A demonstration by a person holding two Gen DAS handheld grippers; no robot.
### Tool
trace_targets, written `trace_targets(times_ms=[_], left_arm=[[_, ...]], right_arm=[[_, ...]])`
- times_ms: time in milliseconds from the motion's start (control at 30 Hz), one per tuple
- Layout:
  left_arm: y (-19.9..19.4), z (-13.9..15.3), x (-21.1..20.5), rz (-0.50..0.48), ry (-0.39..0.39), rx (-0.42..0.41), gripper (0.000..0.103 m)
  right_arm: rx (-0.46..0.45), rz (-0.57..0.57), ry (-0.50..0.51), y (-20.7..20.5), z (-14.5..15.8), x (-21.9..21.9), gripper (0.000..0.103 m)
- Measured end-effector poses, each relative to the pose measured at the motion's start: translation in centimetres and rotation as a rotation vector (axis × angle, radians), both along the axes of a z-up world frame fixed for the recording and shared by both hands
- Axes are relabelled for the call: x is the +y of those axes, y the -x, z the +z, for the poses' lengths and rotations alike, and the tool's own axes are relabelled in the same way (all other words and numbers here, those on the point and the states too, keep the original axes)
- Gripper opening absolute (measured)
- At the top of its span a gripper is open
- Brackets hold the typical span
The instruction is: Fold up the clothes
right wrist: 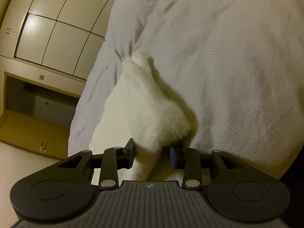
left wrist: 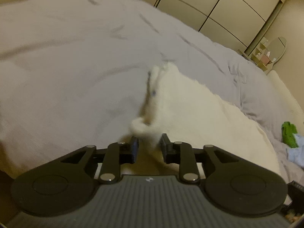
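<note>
Left tongs [left wrist: 148, 146] pinch a rolled edge of the white fleecy garment [left wrist: 199, 114], which trails away over the grey-white bed cover [left wrist: 66, 57]; right tongs [right wrist: 152, 154] grip another bunched fold of the same garment [right wrist: 148, 104], fabric filling the gap between the pads. The blurred garment blocks the view straight ahead of both tongs. Surroundings: pale wardrobe doors [left wrist: 218, 9] behind the bed, an oval mirror with small shelves [left wrist: 273, 51] at far right, green and light-blue clothes [left wrist: 290, 140] lying at the bed's right edge.

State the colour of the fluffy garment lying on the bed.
Cream white fluffy garment, clearest in the right wrist view.
</note>
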State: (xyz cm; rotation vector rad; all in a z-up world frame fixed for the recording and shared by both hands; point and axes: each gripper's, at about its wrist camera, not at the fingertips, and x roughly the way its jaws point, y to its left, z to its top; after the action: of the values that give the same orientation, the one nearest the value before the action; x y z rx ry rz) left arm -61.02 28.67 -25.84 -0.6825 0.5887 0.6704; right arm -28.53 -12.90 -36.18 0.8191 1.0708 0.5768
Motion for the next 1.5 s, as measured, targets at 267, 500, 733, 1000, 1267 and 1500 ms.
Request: trace_targets(times_ms=[267,500,733,1000,1267,1500], left_arm=[[1.0,4.1,-1.9,-0.053,-0.144,-0.017,0.021],[-5.2,1.2,-1.3,-0.234,-0.092,0.004,0.022],[-5.0,-1.0,0.9,-0.255,-0.007,0.036,0.018],[-2.5,-0.8,4.7,-0.233,0.104,-0.078,0.017],[1.4,-1.7,5.3,-0.208,0.201,-0.180,0.017],[1.6,-2.5,6.0,-0.208,0.307,-0.247,0.018]], right_arm=[[0.051,-0.074,-0.022,0.2,-0.9,0.1,0.055],[0.051,-0.113,0.065,-0.5,0.2,2.0,0.043],[-0.117,-0.074,0.266,0.9,3.8,5.0,0.023],[-0.910,0.214,0.637,10.3,13.1,16.5,0.013],[-1.184,0.838,0.672,20.3,8.2,26.1,0.013],[-1.124,1.014,0.603,21.1,6.8,25.3,0.064]])
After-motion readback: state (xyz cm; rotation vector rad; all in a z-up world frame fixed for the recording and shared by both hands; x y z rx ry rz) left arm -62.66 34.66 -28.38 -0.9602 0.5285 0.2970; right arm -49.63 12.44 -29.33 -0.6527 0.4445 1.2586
